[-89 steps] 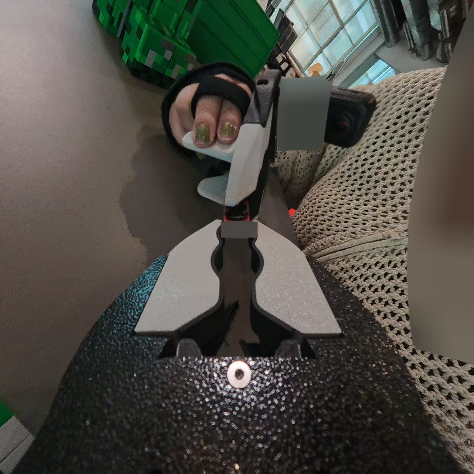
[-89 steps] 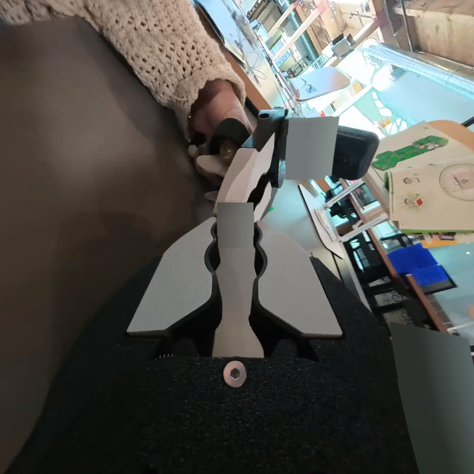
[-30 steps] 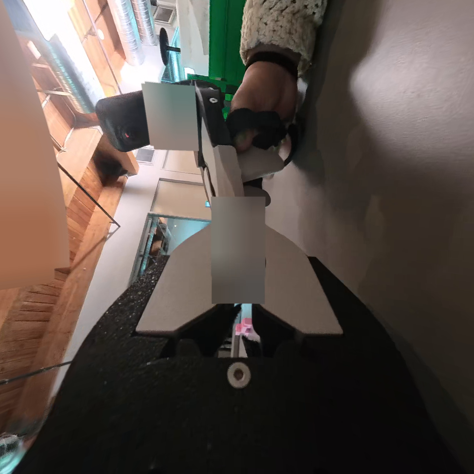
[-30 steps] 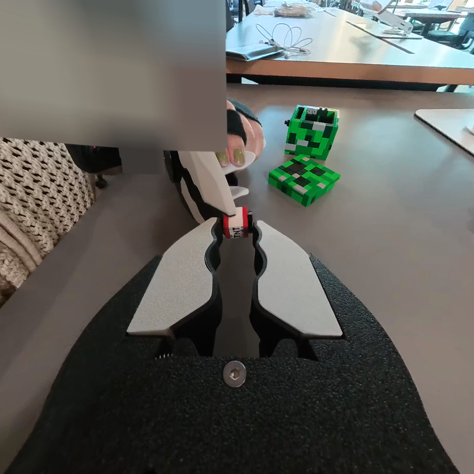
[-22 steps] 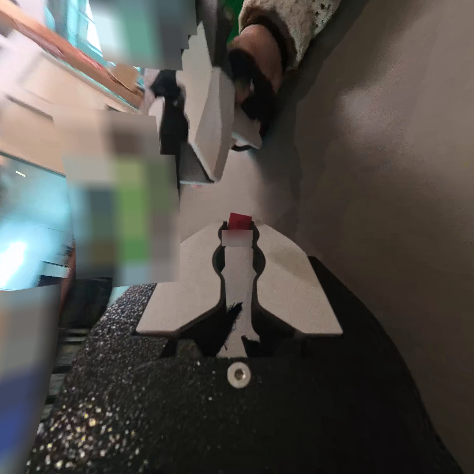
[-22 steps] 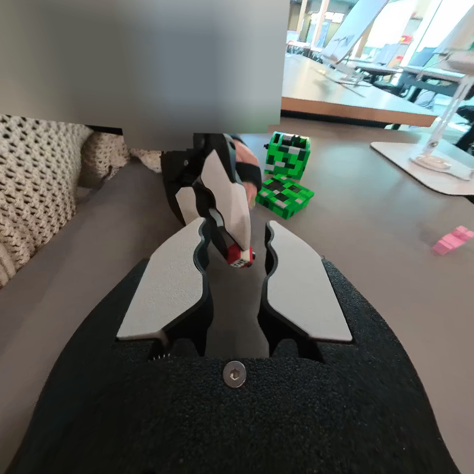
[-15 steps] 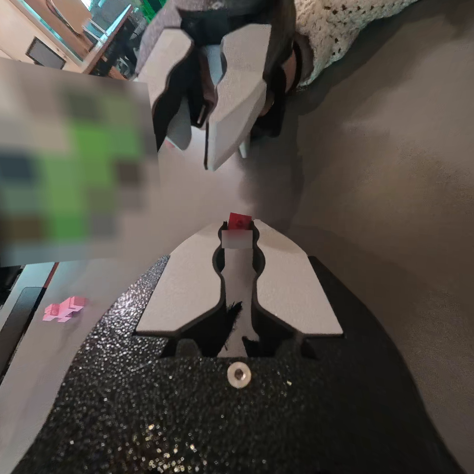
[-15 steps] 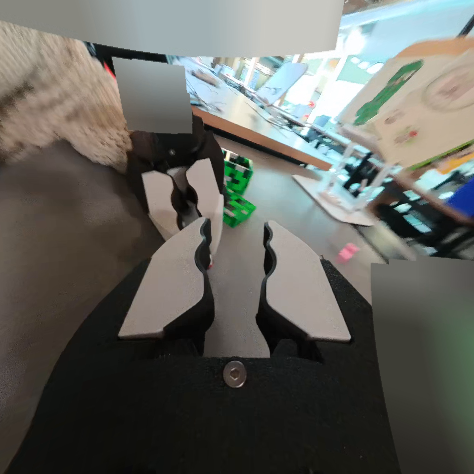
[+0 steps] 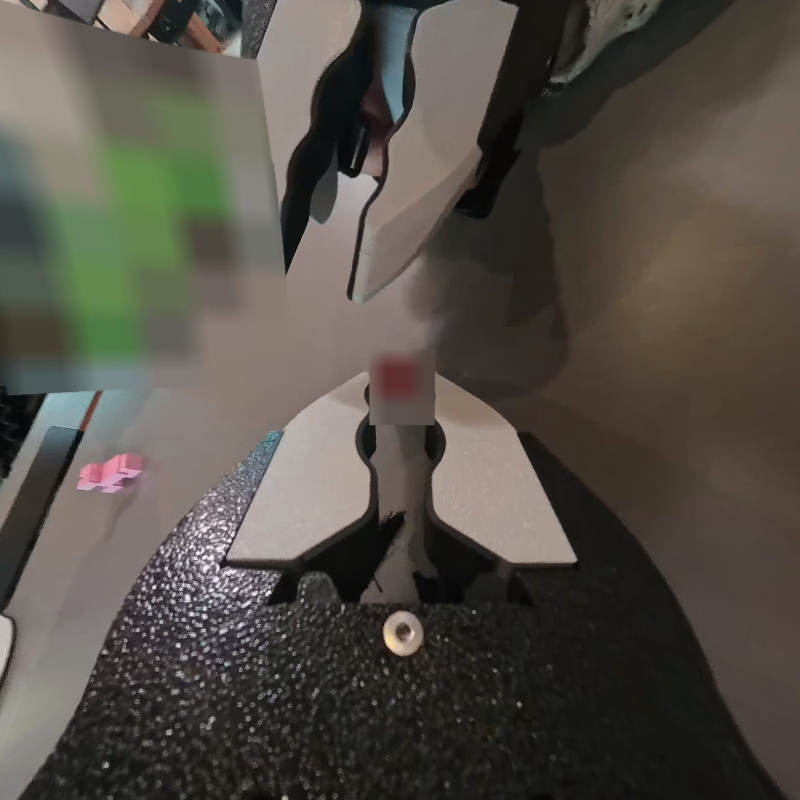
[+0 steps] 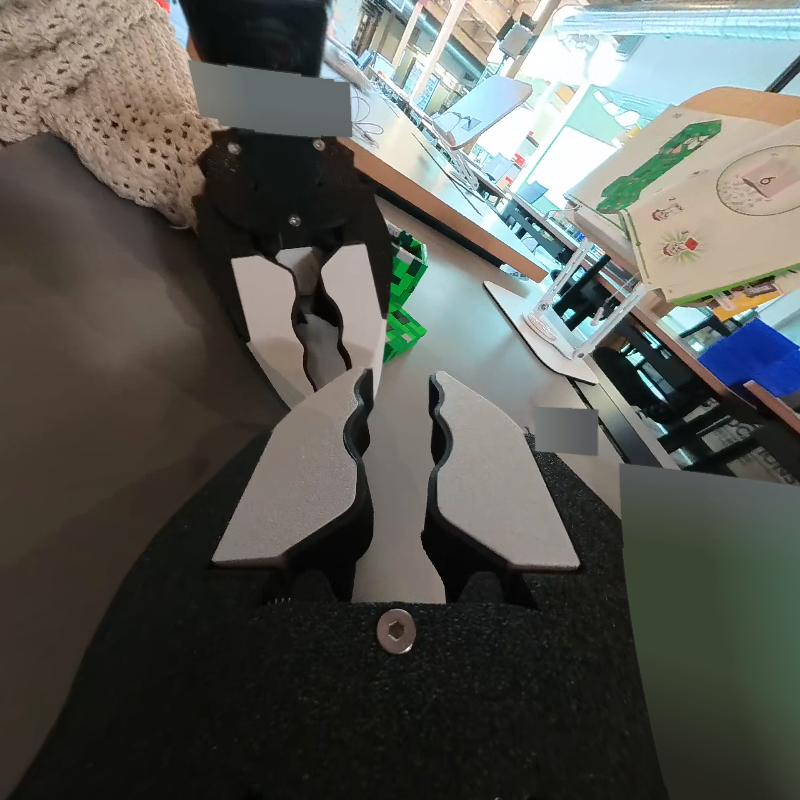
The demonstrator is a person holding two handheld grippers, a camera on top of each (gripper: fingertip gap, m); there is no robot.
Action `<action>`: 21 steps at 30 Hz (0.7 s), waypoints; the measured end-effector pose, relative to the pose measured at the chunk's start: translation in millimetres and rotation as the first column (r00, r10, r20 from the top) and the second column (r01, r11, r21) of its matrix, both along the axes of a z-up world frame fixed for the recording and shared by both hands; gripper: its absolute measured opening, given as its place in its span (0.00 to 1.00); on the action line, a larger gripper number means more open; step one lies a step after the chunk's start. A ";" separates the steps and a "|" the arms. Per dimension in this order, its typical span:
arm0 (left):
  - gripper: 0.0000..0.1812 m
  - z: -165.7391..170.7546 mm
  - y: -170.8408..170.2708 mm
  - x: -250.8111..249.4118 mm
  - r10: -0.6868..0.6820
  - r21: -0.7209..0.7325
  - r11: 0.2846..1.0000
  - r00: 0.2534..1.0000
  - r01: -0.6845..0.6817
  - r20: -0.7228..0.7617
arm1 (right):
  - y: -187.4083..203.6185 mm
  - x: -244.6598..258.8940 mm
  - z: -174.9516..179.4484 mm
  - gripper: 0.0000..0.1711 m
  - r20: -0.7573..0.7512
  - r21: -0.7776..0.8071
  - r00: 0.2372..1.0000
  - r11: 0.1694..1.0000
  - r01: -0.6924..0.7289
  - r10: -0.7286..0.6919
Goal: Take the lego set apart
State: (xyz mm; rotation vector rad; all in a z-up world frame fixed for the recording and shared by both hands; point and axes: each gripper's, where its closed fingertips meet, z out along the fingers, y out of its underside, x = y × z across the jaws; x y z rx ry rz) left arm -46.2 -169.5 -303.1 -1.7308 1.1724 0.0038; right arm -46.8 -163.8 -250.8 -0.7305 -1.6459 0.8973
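My left gripper is shut on a small red and white lego block at its fingertips, just above the grey table. My right gripper is open and empty, tip to tip with the left gripper. In the left wrist view the right gripper hangs open above the block, apart from it. Green and black lego pieces stand on the table behind the left gripper, partly hidden by it. A pink lego piece lies on the table to the left.
A person's knitted sleeve is behind the left gripper. A printed cardboard box rests on a white stand at the right. The table edge runs along the right, with a blue bin beyond it. The tips of one gripper are about 5 cm away from the tips of the other. Left tips and right tips are each some 25 cm from the pink lego piece.
Both grippers held the red and white block. My right gripper has let go, opened and drawn back. The block stays in my left gripper, which has turned over to face the table.
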 end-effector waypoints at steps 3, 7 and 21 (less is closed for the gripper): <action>0.09 0.3 1.5 -0.9 0.007 0.006 1.000 1.000 -0.007 -0.001 | 4.3 -1.1 1.2 0.14 -0.017 0.007 1.000 1.000 0.023 -0.023; 0.12 1.6 8.1 -4.9 0.034 0.017 0.999 0.999 -0.034 0.005 | 19.5 -2.9 8.0 0.14 -0.051 -0.045 0.996 0.996 0.076 -0.078; 0.31 4.3 7.4 -8.9 0.212 -0.063 0.976 0.973 -0.207 0.091 | 53.4 -1.1 9.0 0.13 -0.093 0.050 0.940 0.942 0.332 -0.327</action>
